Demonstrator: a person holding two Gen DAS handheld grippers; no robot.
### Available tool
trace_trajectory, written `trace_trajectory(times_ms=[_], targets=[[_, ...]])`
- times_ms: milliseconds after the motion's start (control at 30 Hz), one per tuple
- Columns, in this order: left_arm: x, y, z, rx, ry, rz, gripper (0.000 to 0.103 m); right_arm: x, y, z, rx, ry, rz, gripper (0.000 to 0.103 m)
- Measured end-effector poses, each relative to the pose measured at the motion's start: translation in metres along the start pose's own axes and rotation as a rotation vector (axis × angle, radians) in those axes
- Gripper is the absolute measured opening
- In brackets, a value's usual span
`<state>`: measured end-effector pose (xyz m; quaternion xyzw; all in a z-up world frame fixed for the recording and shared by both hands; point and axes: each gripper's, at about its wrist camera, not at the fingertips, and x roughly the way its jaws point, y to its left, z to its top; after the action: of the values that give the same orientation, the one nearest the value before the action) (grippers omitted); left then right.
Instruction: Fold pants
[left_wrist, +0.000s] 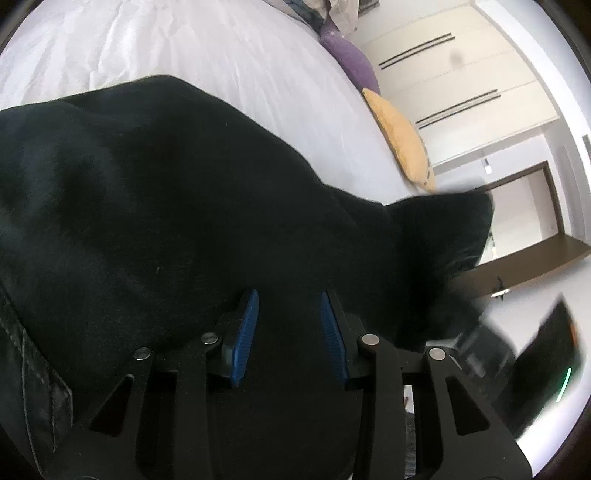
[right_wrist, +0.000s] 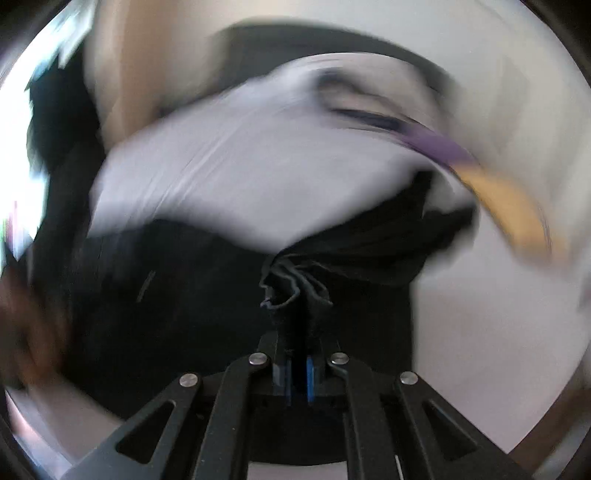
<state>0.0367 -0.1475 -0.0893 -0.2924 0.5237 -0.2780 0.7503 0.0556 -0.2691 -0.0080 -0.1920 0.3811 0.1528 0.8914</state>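
The right gripper (right_wrist: 298, 354) is clamped on a bunched, crumpled edge of the black, soft-cloth pants (right_wrist: 207, 280), its blue pads nearly together with the fabric pinched between and spilling forward off the fingertips. That view is smeared with motion, so which part of the garment is held, hem or waistband, cannot be told.

The left gripper (left_wrist: 289, 325) has its blue-lined jaws partly apart. The black pants (left_wrist: 177, 206) lie under and ahead of them, and the pads do not appear to press on any fold.

Beyond both tools, the cloth drapes across the white, wrinkled bed sheet (left_wrist: 207, 51). To the right of the left gripper, a yellow-orange cushion (left_wrist: 402, 140) and a purple cushion (left_wrist: 351, 59) sit at the bed's edge.

To do this step well, the left jaws should probably gather a matching edge fully before closing. The cloth should then be kept taut between the two grips, so the fold lands flat on the sheet, clear of the cushions.
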Motion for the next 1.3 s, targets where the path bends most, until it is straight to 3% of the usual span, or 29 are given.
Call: trace_trajectory(times_ms=[67, 100, 133, 233, 467, 633, 767, 867, 933, 1033, 1300], targets=[[-0.011, 0.001, 0.0, -0.011, -0.02, -0.015, 0.051, 0.012, 0.042, -0.005, -0.139, 0.032, -0.022, 0.006], [-0.017, 0.0, -0.001, -0.012, -0.038, -0.023, 0.062, 0.018, 0.055, -0.009, -0.167, 0.047, -0.025, 0.006], [-0.022, -0.001, -0.002, -0.012, -0.051, -0.026, 0.072, 0.021, 0.058, -0.009, -0.163, 0.05, -0.033, 0.006], [-0.035, 0.0, -0.004, -0.052, -0.093, -0.054, 0.086, 0.021, 0.054, -0.008, -0.112, 0.044, -0.037, 0.006], [-0.017, -0.004, 0.003, -0.156, -0.002, -0.135, 0.09, 0.002, 0.059, -0.003, -0.109, -0.042, -0.077, 0.006], [0.004, -0.006, 0.016, -0.185, 0.072, -0.119, 0.091, -0.014, 0.068, -0.004, -0.125, -0.093, -0.104, 0.006], [0.021, -0.015, 0.029, -0.207, 0.086, -0.136, 0.091, -0.018, 0.082, -0.002, -0.182, -0.105, -0.122, 0.006], [0.019, -0.019, 0.043, -0.166, 0.097, -0.112, 0.082, -0.021, 0.091, -0.004, -0.197, -0.109, -0.116, 0.006], [0.016, -0.016, 0.054, -0.142, 0.127, -0.099, 0.038, -0.022, 0.096, -0.002, -0.206, -0.113, -0.112, 0.006], [0.013, -0.016, 0.065, -0.084, 0.158, -0.046, 0.009, -0.024, 0.103, 0.001, -0.218, -0.124, -0.103, 0.006], [-0.035, -0.013, 0.082, 0.098, 0.175, 0.08, 0.007, -0.032, 0.142, 0.013, -0.283, -0.148, -0.061, 0.006]])
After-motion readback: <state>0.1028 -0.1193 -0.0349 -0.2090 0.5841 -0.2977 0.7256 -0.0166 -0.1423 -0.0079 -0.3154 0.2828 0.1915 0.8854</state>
